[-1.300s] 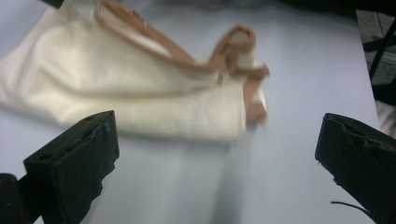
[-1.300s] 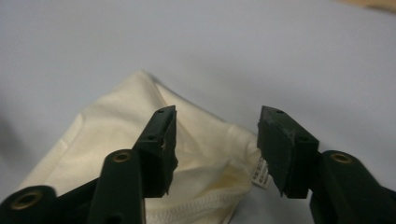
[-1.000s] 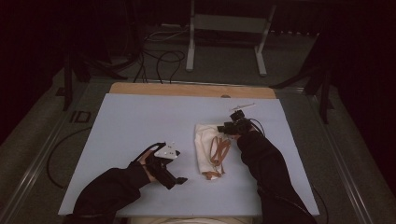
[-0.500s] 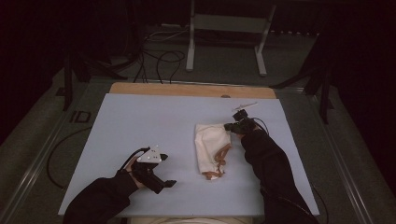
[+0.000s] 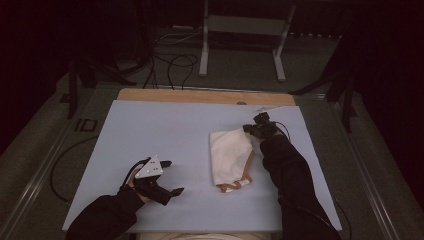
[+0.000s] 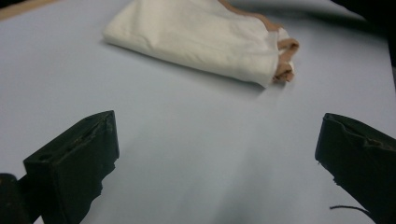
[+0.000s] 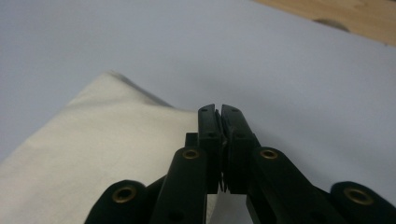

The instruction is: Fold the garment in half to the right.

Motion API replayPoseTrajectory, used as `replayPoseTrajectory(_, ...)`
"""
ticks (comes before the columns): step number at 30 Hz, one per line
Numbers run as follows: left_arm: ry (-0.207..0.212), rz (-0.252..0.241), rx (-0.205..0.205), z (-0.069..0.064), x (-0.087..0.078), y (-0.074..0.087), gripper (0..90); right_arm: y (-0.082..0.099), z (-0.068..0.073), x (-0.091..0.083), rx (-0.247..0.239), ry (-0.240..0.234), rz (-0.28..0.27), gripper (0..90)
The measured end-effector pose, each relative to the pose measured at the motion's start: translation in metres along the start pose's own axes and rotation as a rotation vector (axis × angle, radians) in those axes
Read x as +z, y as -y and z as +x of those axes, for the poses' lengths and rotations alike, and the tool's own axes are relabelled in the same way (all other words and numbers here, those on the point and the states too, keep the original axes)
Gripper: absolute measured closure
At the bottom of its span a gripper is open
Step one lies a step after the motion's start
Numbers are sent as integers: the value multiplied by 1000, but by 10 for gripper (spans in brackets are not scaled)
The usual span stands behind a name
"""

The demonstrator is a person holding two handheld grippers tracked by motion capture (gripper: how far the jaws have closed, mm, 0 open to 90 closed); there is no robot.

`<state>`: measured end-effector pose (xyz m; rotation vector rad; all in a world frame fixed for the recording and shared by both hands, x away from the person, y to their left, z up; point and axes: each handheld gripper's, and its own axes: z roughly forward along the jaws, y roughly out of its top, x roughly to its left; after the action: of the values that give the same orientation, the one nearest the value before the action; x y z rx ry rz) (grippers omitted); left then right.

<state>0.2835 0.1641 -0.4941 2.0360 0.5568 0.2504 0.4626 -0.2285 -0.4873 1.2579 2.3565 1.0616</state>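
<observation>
A folded cream cloth [image 5: 230, 155] with an orange-brown band at its near end lies right of centre on the pale blue mat [image 5: 165, 130]. My right gripper [image 5: 247, 129] is at the cloth's far right corner. In the right gripper view the jaws [image 7: 219, 109] stand pressed together with the cloth [image 7: 93, 154] running in under them from the left; they closed within the last second. My left gripper [image 5: 171, 177] rests open near the front left, well apart from the cloth. In the left gripper view its jaws [image 6: 217, 158] stand wide over bare mat, the cloth [image 6: 196, 37] farther off.
A strip of wooden tabletop [image 5: 200, 96] shows beyond the mat's far edge. Behind the table stand a metal frame [image 5: 240, 45] and loose cables [image 5: 170, 60] on the dark floor. Bare mat stretches between the left gripper and the cloth.
The left hand has drawn back to the left, away from the cloth. The right gripper has stayed at the cloth's far right corner, and the orange band now shows at the cloth's near end.
</observation>
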Motion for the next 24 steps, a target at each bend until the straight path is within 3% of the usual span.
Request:
replayPoseTrajectory(9, -60, -8, -17, 5, -2, 7, 7, 11, -4, 13, 16, 20, 27, 880)
replayPoseTrajectory(24, -85, -11, -38, 10, -1, 12, 6, 21, -7, 21, 20, 50, 61, 877)
